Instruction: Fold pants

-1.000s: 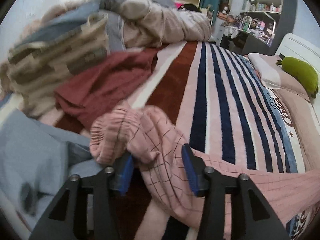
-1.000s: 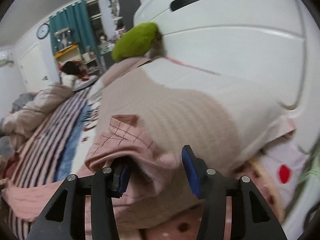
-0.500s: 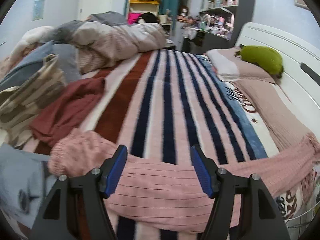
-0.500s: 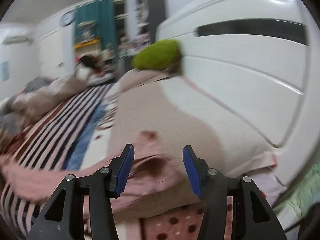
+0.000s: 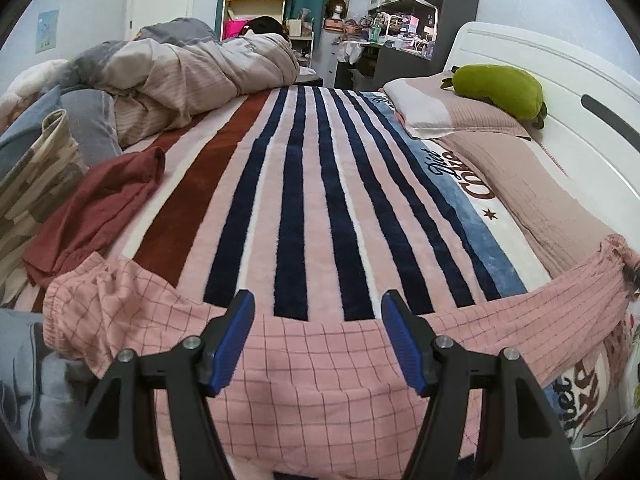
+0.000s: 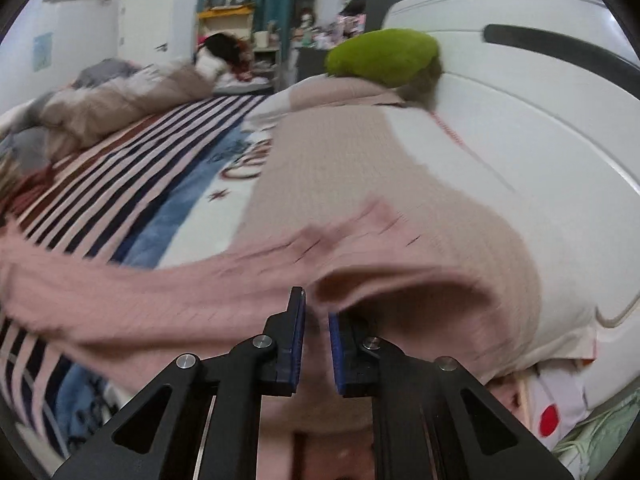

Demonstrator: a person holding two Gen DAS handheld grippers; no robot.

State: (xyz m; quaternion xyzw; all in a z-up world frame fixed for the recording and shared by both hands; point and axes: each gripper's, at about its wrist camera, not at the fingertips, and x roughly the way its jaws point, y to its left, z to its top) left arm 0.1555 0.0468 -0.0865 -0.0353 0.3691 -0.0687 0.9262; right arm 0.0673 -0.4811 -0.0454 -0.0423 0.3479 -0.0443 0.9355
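The pink checked pants [image 5: 320, 364] lie stretched across the near edge of the striped bed, with the elastic waistband [image 5: 80, 300] at the left and the leg end at the right. My left gripper [image 5: 318, 300] hovers open above the middle of the pants, and its blue pads touch nothing. In the right wrist view the pants [image 6: 200, 292] are blurred and run off to the left. My right gripper [image 6: 316, 304] is shut on the leg hem, which bulges up just beyond the pads and rests against a beige pillow [image 6: 360, 168].
A striped blanket [image 5: 304, 184] covers the bed. A dark red garment [image 5: 96, 208] and a blue one [image 5: 24, 380] lie at the left, with a bunched duvet [image 5: 192, 68] behind. Pillows and a green plush [image 5: 500, 88] rest against the white headboard [image 6: 520, 128] on the right.
My left gripper let go of the waist end, opened wider and moved right to the middle of the pants. My right gripper closed on the leg hem.
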